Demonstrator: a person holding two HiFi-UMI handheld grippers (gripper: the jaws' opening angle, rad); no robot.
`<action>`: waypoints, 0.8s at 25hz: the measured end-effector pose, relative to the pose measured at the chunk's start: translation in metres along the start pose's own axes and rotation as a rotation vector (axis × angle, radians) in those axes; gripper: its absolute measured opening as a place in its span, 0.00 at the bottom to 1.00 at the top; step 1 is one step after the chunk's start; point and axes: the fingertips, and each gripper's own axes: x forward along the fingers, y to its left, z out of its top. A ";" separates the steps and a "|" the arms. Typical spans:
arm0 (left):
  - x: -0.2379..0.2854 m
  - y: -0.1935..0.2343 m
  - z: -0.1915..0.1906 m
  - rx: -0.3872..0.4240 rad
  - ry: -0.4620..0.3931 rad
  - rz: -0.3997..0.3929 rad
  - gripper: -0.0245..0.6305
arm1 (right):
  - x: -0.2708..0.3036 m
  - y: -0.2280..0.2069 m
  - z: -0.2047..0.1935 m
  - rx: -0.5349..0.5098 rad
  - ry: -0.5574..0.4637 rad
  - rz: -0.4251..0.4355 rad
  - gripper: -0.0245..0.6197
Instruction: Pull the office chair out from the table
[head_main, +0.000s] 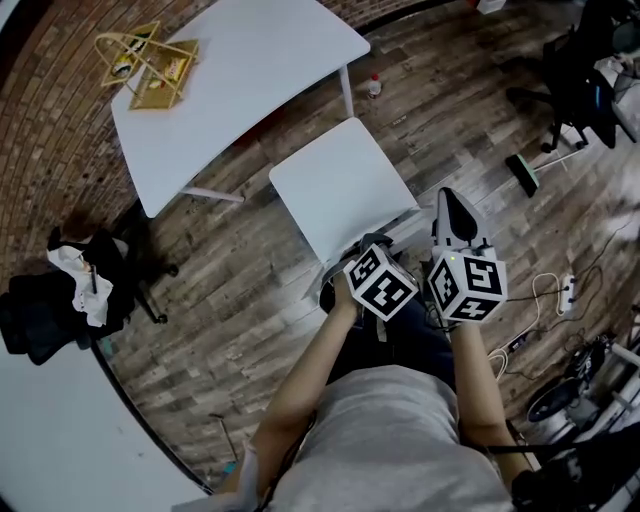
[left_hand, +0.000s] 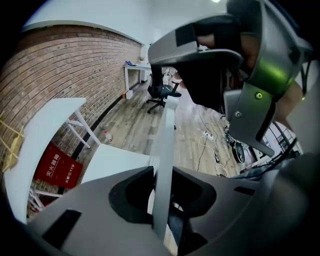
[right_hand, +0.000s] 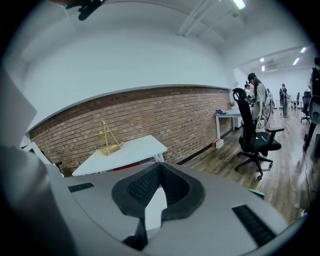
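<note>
Though only the head view shows the white chair (head_main: 340, 190) clear of the tabletop (head_main: 250, 80), the left claw (left_hand: 162, 175) pinches its thin back; the right claw (right_hand: 160, 172) looks pressed together.

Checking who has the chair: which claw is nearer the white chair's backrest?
Left. The left claw has the backrest's top edge between its jaws. The right claw is shut and appears just beside the chair's right corner.
</note>
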 end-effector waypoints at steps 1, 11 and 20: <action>-0.001 0.000 0.000 -0.009 -0.018 0.005 0.20 | -0.002 0.000 -0.001 0.003 0.000 -0.005 0.06; -0.057 0.011 0.029 -0.151 -0.341 0.054 0.21 | -0.017 0.016 -0.006 -0.006 -0.004 -0.008 0.06; -0.149 0.067 0.062 -0.246 -0.642 0.295 0.09 | -0.020 0.061 0.016 -0.035 -0.058 0.058 0.06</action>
